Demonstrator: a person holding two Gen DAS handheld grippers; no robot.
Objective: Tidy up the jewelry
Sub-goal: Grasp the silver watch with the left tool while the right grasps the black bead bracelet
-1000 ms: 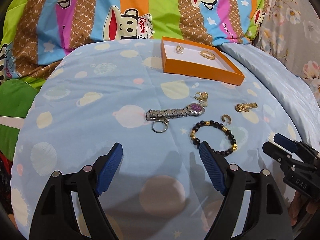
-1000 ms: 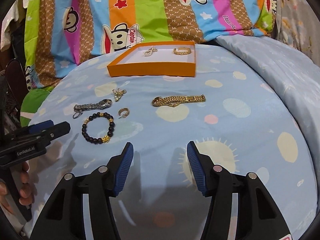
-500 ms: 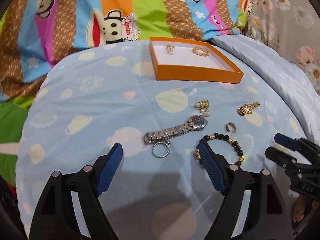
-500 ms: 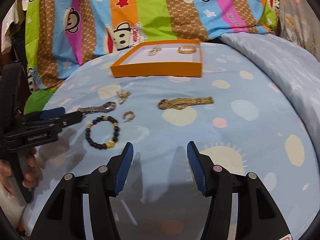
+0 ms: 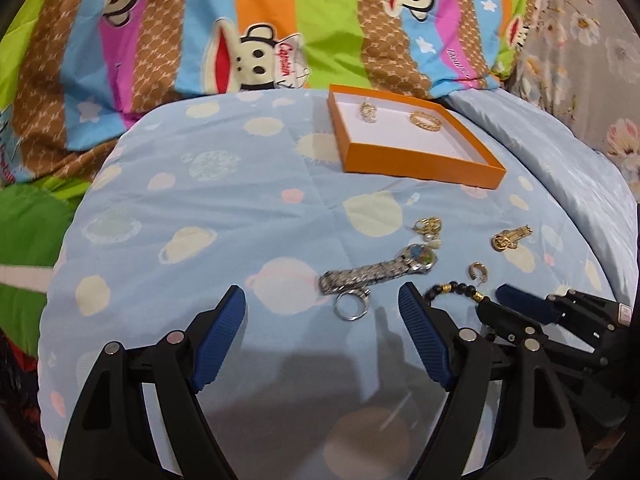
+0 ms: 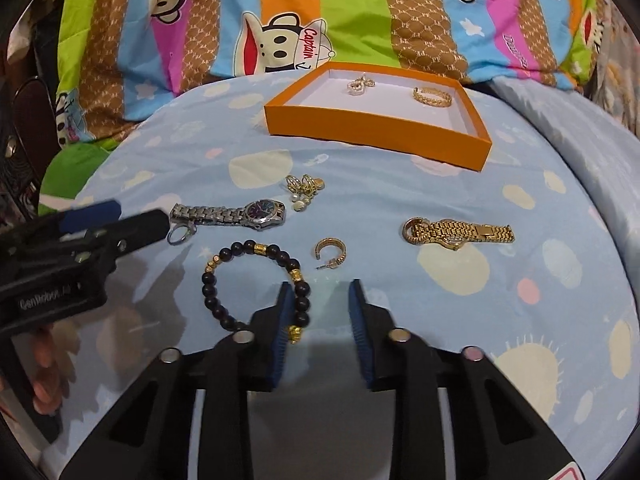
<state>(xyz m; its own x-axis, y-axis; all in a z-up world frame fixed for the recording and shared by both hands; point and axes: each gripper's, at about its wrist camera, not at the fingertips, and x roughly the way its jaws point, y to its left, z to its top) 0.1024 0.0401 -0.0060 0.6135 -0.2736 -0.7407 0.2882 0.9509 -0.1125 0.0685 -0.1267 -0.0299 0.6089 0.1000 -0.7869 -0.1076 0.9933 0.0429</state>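
Observation:
An orange box (image 6: 372,130) (image 5: 416,162) with a white floor holds a gold ring (image 6: 433,95) and a small gold pendant (image 6: 359,84). On the blue quilt lie a silver watch (image 6: 236,213) (image 5: 380,270), a silver ring (image 5: 352,307), a black bead bracelet (image 6: 256,280), a gold hoop earring (image 6: 330,249), a gold watch (image 6: 456,233) and a cluster of gold earrings (image 6: 304,188). My right gripper (image 6: 318,312) is open, its left finger over the bracelet's right side. My left gripper (image 5: 322,328) is open, just short of the silver ring.
A striped cartoon-monkey blanket (image 6: 320,20) rises behind the box. The quilt falls away at the left to green fabric (image 5: 28,232). A floral cloth (image 5: 592,60) lies at the far right.
Both grippers have moved forward toward the jewelry. The right gripper has shifted left, come over the bead bracelet and narrowed its opening. The left gripper has closed in on the silver watch and ring.

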